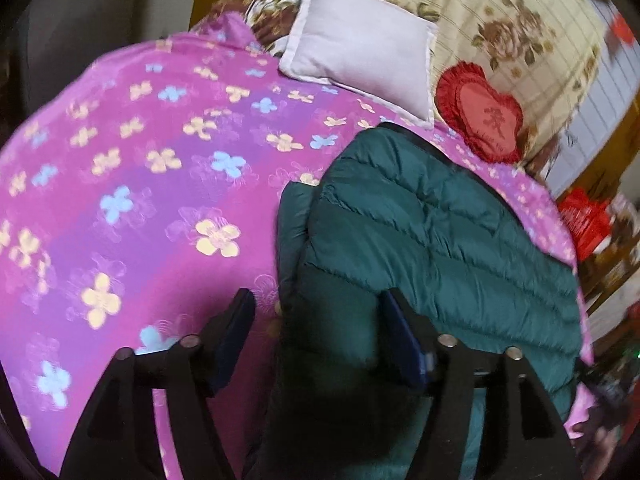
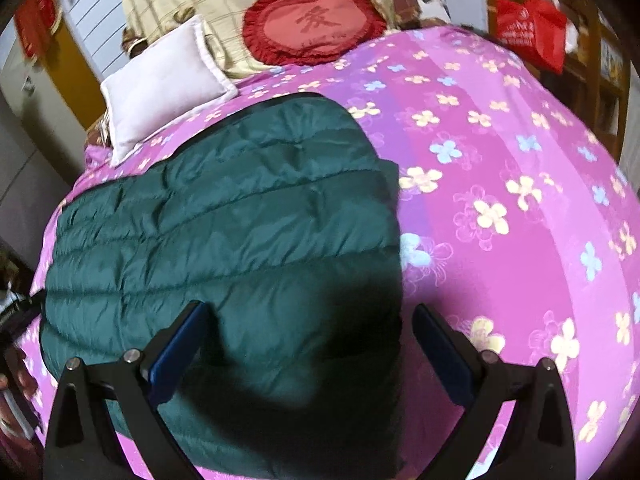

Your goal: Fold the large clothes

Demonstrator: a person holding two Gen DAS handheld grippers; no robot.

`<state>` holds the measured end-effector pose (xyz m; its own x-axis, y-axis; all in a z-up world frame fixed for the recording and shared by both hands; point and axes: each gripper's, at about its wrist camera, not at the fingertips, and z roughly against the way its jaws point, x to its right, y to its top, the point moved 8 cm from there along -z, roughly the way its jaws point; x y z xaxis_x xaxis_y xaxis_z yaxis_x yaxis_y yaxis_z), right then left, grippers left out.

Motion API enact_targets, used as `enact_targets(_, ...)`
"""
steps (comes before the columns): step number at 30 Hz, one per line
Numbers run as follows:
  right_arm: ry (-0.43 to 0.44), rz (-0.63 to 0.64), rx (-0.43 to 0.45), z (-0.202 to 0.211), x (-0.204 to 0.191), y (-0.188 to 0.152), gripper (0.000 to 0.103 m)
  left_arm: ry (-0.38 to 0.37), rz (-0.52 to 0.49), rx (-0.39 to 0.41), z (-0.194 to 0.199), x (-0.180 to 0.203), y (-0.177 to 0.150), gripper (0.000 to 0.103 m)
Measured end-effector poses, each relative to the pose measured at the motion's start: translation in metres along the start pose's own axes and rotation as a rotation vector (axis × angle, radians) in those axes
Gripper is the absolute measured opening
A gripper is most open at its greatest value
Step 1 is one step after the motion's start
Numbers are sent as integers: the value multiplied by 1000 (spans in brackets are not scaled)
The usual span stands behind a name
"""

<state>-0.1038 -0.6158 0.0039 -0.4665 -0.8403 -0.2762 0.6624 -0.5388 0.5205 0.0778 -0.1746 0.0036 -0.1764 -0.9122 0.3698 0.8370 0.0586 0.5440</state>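
My left gripper (image 1: 316,332) points downward with its fingers (image 1: 236,336) spread apart; my right gripper (image 2: 312,344) does too, fingers (image 2: 180,352) wide.

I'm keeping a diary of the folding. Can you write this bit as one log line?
jacket: folded on bed | left gripper: open | right gripper: open | pillow: behind jacket

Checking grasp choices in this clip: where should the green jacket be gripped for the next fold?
Probably the near corners of the green jacket, from the near bed edge: it lies flat on the pink sheet, and both open hand-held grippers straddle its near side edges.
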Motion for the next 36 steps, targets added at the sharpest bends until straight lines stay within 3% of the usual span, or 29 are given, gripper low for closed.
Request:
enact_targets(5,62,-80,-39,-20,7,7,103,-74,63,-42,-16,-3,0,59)
enact_targets(13,180,-151,-106,-51,7,12,103,-100,61,-53,-30,1,0,70)
enact_targets(22,166,-10,-135,-64,-16,17,103,-139,72,-69,-44,9,-4,76)
enact_targets(27,172,-3,-153,-65,-19,22,103,-167,110,-105,-49,5,-6,79)
enact_targets(33,116,46,-50,-48,-12,35,103,-200,97,-118,-45,-1,-7,82)
enact_targets(36,142,42,-82,-56,-13,34,103,-217,97,-102,-47,-1,-7,85)
